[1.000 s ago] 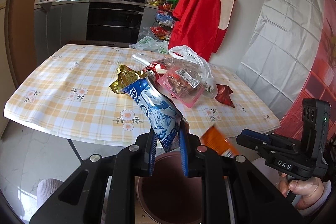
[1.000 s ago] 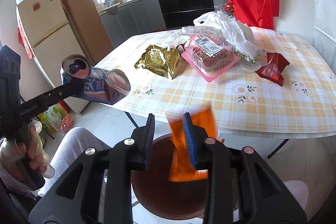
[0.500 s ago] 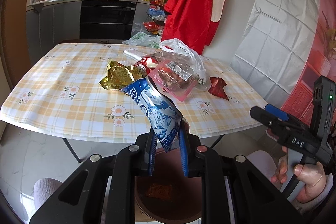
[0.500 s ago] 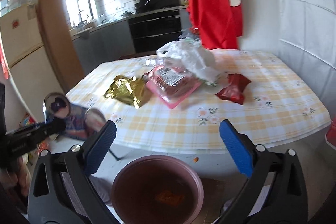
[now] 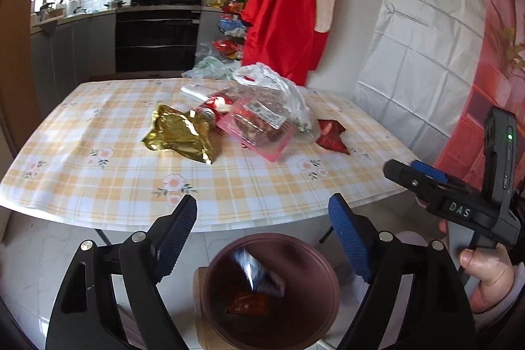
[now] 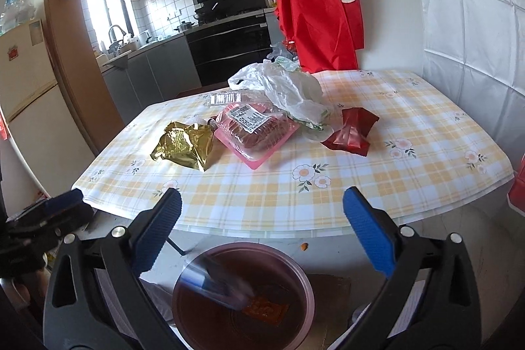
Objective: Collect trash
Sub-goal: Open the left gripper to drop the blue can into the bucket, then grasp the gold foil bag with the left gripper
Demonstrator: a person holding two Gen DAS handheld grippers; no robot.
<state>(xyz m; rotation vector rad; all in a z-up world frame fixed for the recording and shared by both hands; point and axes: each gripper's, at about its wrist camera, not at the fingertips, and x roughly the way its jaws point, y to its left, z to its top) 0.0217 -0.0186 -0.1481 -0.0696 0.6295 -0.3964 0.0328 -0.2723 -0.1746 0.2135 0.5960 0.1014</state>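
Both my tongs, the left gripper [image 5: 262,232] and the right gripper [image 6: 262,225], gape empty above the bin [image 5: 328,271], the left one's jaws having just opened. The next scraps lie ahead, mid-table [image 6: 426,186]: the gold wrapper [image 5: 182,133] towards the left edge nearer my left hand, the red wrapper [image 6: 351,133] nearer my right.

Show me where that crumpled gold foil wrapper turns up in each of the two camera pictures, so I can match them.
Left wrist view: the gold foil wrapper lies on the checked tablecloth, left of centre, beside the pink meat tray.
Right wrist view: the wrapper lies left of centre, again just left of the pink tray.
Shared landmark: the red wrapper to the right of the pile.
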